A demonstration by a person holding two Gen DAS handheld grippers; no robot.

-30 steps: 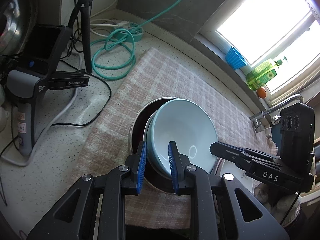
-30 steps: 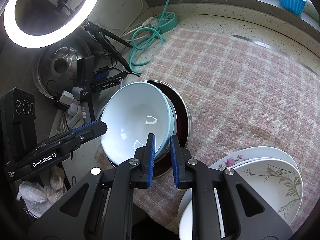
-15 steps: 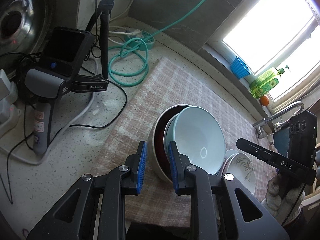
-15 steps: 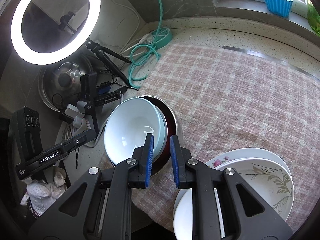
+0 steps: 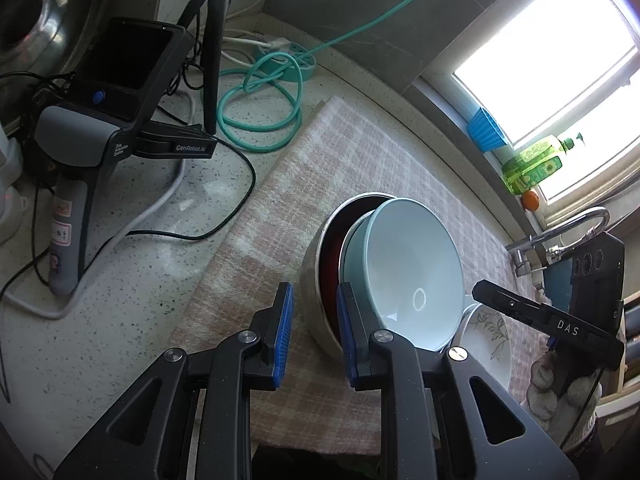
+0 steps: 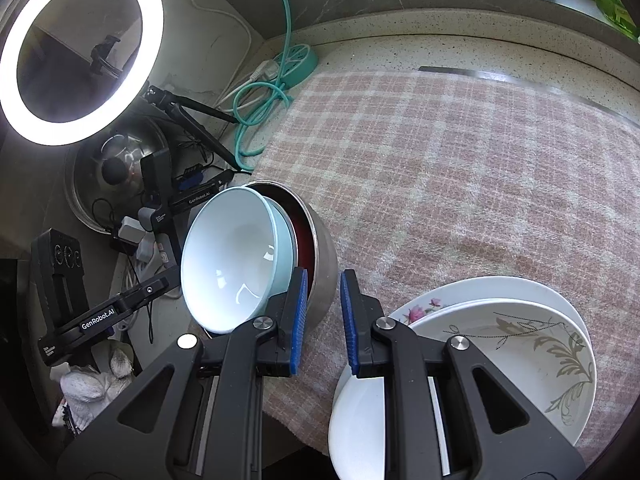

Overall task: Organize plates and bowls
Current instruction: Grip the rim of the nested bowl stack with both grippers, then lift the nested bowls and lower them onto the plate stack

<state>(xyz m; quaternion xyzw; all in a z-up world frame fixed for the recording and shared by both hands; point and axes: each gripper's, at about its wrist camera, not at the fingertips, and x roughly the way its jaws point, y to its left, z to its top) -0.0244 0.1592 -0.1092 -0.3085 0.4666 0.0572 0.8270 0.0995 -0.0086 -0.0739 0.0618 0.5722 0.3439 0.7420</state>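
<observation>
A light blue bowl (image 5: 412, 272) sits tilted inside a steel bowl with a dark red inside (image 5: 320, 264) on a pink checked cloth (image 5: 320, 160). My left gripper (image 5: 314, 336) is open and empty, just in front of the steel bowl. In the right wrist view the blue bowl (image 6: 228, 260) and steel bowl (image 6: 320, 248) lie ahead-left. My right gripper (image 6: 322, 320) is open and empty, near the steel bowl's side. A stack of white flowered plates (image 6: 520, 344) lies at lower right; it also shows in the left wrist view (image 5: 488, 336).
A ring light (image 6: 80, 52) on a tripod, a teal cable coil (image 5: 256, 108), a spare gripper on a stand (image 5: 108, 120) and wires crowd the counter's left. A blue cup (image 5: 486, 132), a green bottle (image 5: 532, 164) and a tap (image 5: 560, 236) line the window side.
Both grippers have opened a little and pulled back from the blue bowl, which now rests tilted in the steel bowl. The views have drawn up and away.
</observation>
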